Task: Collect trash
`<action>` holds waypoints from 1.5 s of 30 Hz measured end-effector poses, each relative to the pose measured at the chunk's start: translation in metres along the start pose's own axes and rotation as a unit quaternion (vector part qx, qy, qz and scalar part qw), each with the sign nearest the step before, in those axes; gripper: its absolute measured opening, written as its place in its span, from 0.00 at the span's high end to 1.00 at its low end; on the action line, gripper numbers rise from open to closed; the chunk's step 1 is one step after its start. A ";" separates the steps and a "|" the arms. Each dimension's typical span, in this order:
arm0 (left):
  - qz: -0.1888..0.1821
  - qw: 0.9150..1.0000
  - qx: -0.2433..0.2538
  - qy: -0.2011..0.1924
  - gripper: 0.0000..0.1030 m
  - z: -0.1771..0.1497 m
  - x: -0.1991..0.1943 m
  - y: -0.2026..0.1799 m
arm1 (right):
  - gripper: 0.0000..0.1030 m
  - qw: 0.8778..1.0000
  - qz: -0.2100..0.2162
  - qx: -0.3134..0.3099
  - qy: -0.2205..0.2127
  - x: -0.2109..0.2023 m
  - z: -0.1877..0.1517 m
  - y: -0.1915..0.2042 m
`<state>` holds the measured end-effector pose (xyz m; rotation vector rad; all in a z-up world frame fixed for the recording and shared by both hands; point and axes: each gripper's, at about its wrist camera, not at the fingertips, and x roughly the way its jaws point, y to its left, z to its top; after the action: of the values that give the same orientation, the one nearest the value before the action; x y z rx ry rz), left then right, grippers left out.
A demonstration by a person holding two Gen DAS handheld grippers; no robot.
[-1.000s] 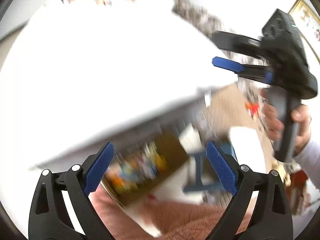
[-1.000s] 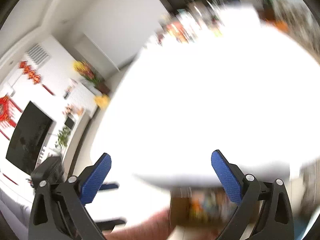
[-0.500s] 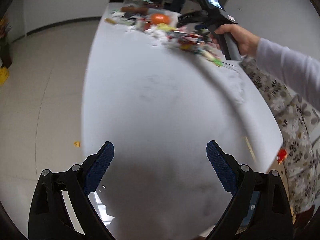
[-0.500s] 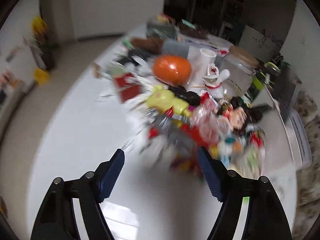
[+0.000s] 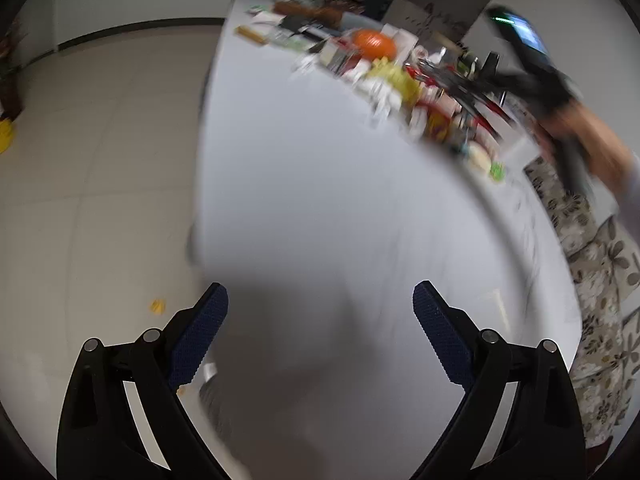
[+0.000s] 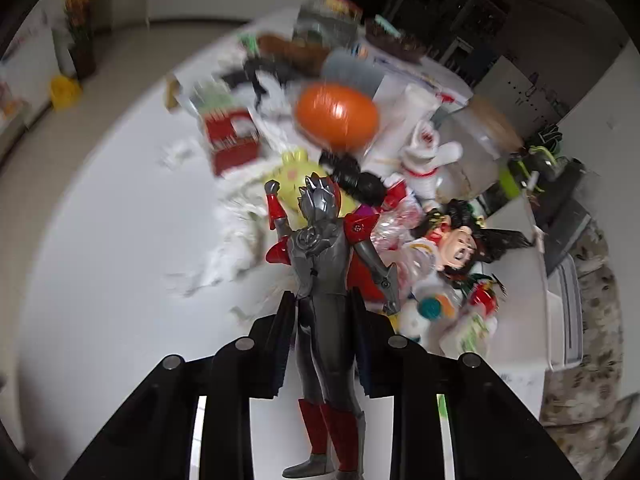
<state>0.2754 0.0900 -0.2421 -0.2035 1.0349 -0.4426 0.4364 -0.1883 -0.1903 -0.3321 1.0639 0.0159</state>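
Moved since half a second ago: right tool (image 6: 320, 334), then spread, now clenched on grey-and-red plastic action figure (image 6: 324, 280); left tool (image 5: 320, 328) released, idle; risk: waist-only grip lets figure pivot or snag neighbouring toys above white tabletop (image 6: 100, 240).

No legible text, label, brand or number anywhere; print on the red box (image 6: 231, 135) too blurred.

1 grey-and-red action figure (image 6: 322, 280), 1 orange ball (image 6: 337, 117), 1 dark-haired doll (image 6: 460, 246), 1 white table (image 6: 100, 240)
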 end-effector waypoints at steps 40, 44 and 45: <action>-0.016 0.992 0.114 0.041 0.68 -0.151 -0.095 -0.208 | 0.73 0.926 0.313 0.196 -0.077 -0.272 -0.382 -0.052; -0.029 0.992 0.093 0.080 0.68 -0.249 -0.100 -0.240 | 0.73 0.926 0.348 0.143 -0.021 -0.273 -0.467 -0.031; -0.030 0.991 0.092 0.092 0.68 -0.269 -0.095 -0.245 | 0.73 0.923 0.359 0.140 -0.001 -0.269 -0.490 -0.026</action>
<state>-0.0612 -0.0751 -0.2124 -0.0294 1.1639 -0.6158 -0.1098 -0.3089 -0.1688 0.3308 1.1199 0.5170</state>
